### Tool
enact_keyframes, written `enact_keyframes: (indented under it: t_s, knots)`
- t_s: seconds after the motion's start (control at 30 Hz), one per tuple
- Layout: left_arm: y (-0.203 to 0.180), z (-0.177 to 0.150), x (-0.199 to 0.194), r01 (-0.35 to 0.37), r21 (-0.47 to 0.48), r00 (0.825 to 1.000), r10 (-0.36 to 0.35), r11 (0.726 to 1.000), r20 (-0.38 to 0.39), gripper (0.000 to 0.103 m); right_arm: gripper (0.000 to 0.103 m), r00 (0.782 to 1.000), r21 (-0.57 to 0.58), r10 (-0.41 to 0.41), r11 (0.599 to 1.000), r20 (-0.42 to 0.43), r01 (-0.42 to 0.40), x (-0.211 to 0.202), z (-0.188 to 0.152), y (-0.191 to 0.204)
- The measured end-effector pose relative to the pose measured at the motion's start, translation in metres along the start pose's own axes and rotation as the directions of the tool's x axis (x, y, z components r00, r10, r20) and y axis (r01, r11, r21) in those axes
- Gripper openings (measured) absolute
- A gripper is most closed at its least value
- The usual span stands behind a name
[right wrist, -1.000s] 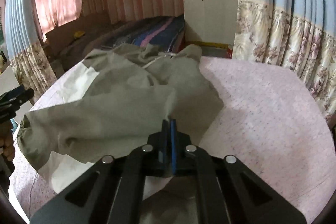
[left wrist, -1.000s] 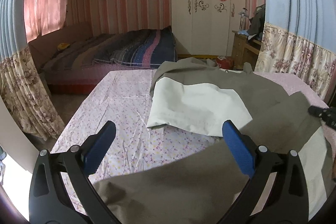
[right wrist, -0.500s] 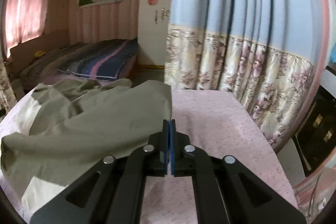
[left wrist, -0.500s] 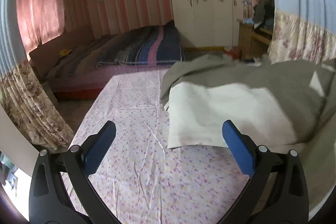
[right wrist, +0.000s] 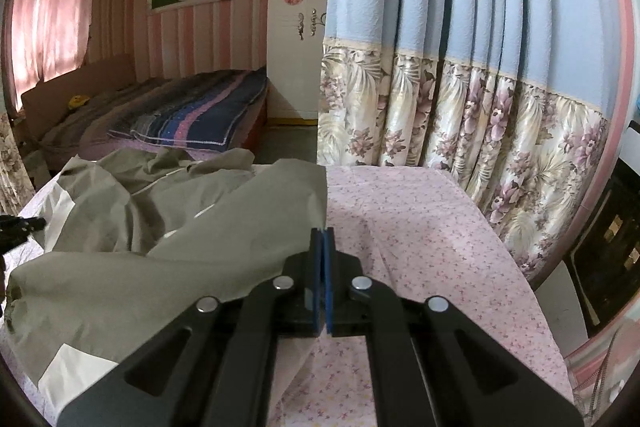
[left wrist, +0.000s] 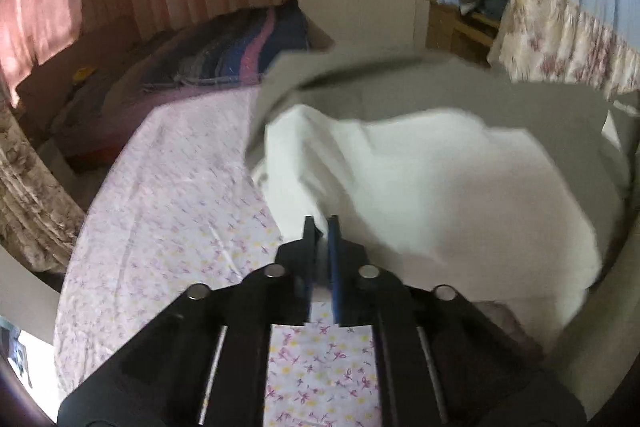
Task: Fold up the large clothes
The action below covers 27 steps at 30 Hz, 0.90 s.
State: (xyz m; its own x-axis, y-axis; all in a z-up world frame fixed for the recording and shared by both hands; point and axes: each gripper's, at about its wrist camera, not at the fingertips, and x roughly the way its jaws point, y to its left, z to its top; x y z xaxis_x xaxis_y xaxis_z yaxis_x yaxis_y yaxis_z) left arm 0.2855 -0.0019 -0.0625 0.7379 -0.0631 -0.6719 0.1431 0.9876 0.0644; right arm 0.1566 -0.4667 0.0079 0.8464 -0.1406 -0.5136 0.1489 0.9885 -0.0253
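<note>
A large olive garment (right wrist: 180,259) with a pale lining (left wrist: 440,179) lies crumpled on the table under a floral cloth (left wrist: 172,195). My left gripper (left wrist: 321,221) is at the near left corner of the pale lining. Its jaws are closing, and a fold of that lining is pinched between the blue pads. My right gripper (right wrist: 323,230) is shut on the olive garment's right edge and holds it just above the table (right wrist: 420,219). In the right wrist view the left gripper's black tip (right wrist: 22,225) shows at the far left edge.
A bed with a striped blanket (right wrist: 192,115) stands beyond the table. A white wardrobe (right wrist: 296,47) is behind it. Blue and floral curtains (right wrist: 460,87) hang close along the table's right side. A wooden desk (left wrist: 460,27) with clutter sits at the back right.
My left gripper moved forward and down to the pale lining's corner and went from wide open to closed on it. The right gripper carried the olive edge to the right, then stopped.
</note>
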Motion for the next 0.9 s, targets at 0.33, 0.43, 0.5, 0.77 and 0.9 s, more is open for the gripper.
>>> enact_keyframes:
  t_s: [0.33,0.43,0.5,0.77,0.9]
  knots:
    - [0.046,0.016,-0.154,-0.093,-0.088,0.966,0.112,0.992,0.232,0.002,0.000,0.989,-0.020,-0.105,0.994,0.109,0.107,0.003,0.040,-0.028]
    - [0.053,0.010,-0.195,-0.124,-0.123,0.948,0.155,0.985,0.279,0.002,0.000,0.962,-0.005,-0.209,0.977,0.174,0.213,-0.004,0.058,-0.048]
    - [0.054,0.006,-0.213,-0.155,-0.133,0.940,0.188,0.979,0.286,0.001,0.000,0.962,0.058,-0.221,0.975,0.161,0.214,-0.004,0.074,-0.078]
    - [0.053,-0.039,-0.190,-0.191,-0.102,0.964,0.206,0.976,0.169,0.070,0.072,0.999,0.093,-0.015,0.996,0.046,0.010,-0.016,0.034,-0.089]
    - [0.055,-0.056,-0.195,-0.201,-0.128,0.955,0.224,0.971,0.194,0.100,0.094,0.996,0.115,0.088,0.989,0.008,-0.089,-0.026,-0.008,-0.074]
